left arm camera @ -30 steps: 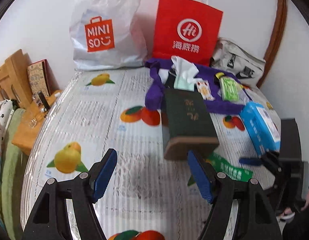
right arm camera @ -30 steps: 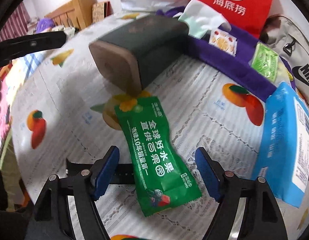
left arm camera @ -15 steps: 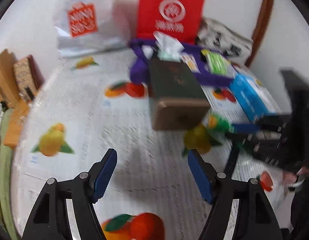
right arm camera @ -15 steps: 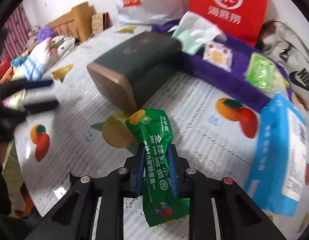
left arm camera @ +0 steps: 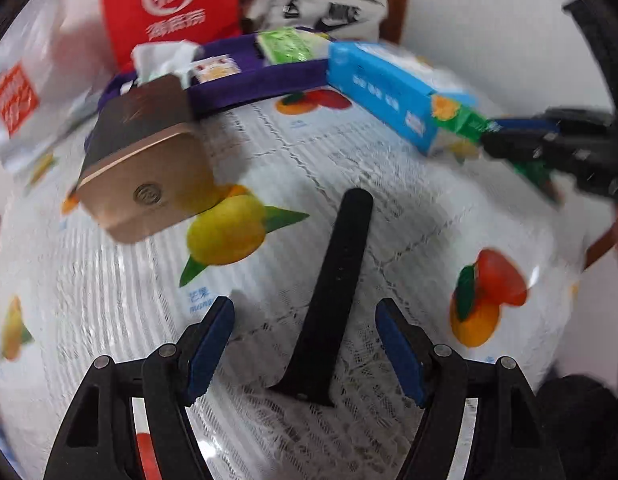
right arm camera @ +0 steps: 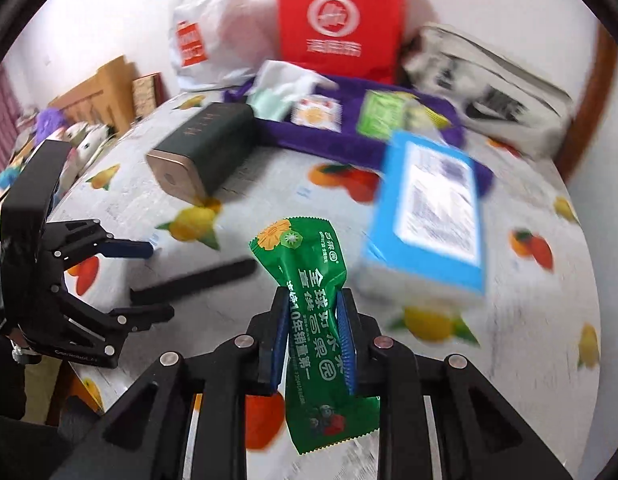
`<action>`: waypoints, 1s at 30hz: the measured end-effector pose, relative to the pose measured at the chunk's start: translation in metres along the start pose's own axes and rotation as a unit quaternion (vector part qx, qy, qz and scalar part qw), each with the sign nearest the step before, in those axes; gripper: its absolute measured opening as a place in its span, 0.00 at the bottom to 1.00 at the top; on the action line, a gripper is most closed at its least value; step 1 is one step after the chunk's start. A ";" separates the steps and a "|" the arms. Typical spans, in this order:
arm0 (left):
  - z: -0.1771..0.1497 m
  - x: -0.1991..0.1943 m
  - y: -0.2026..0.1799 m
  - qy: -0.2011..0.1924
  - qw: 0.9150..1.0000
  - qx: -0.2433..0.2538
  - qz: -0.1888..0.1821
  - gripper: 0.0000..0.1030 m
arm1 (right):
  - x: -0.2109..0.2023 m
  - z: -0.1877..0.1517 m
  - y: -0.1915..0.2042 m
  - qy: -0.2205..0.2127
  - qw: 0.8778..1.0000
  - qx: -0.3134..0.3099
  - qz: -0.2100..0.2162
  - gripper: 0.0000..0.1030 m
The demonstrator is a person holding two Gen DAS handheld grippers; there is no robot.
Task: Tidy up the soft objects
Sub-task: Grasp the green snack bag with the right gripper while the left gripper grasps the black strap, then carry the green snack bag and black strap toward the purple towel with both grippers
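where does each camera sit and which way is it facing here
Left wrist: on the left gripper, angled down at a black strap on the table; open blue fingers show.
Right wrist: on the right gripper, angled down across the table; fingers shut on a green packet.
Both show the strap, brown box and blue pack.

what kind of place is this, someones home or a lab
Most likely a lived-in home room: a table under a fruit-print tablecloth, shopping bags such as the red paper bag against the wall, and wooden furniture beside piled soft toys.
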State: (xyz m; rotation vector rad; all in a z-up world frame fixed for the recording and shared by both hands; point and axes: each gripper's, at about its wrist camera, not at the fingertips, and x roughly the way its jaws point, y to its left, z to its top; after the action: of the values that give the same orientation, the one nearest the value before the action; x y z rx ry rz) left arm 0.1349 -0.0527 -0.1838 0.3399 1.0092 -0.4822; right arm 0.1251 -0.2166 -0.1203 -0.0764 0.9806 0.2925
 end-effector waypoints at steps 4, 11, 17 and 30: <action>0.006 -0.003 -0.011 -0.005 1.000 0.002 -0.013 0.27 | -0.001 -0.027 -0.020 0.011 0.999 0.028 -0.012 0.23; 0.003 -0.007 -0.010 0.010 0.998 -0.056 -0.018 0.23 | 0.009 -0.061 -0.051 0.035 0.997 0.068 -0.032 0.23; 0.009 0.000 -0.007 -0.002 0.997 -0.068 -0.038 0.29 | 0.014 -0.072 -0.068 0.026 0.996 0.087 -0.024 0.24; 0.007 -0.003 -0.021 -0.006 0.999 -0.036 0.000 0.19 | 0.017 -0.068 -0.066 0.005 0.996 0.080 -0.031 0.23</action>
State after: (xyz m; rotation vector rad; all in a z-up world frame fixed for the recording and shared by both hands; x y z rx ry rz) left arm 0.1272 -0.0730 -0.1787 0.2724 1.0128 -0.4461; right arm 0.0977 -0.2890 -0.1770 0.0382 1.0062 0.1558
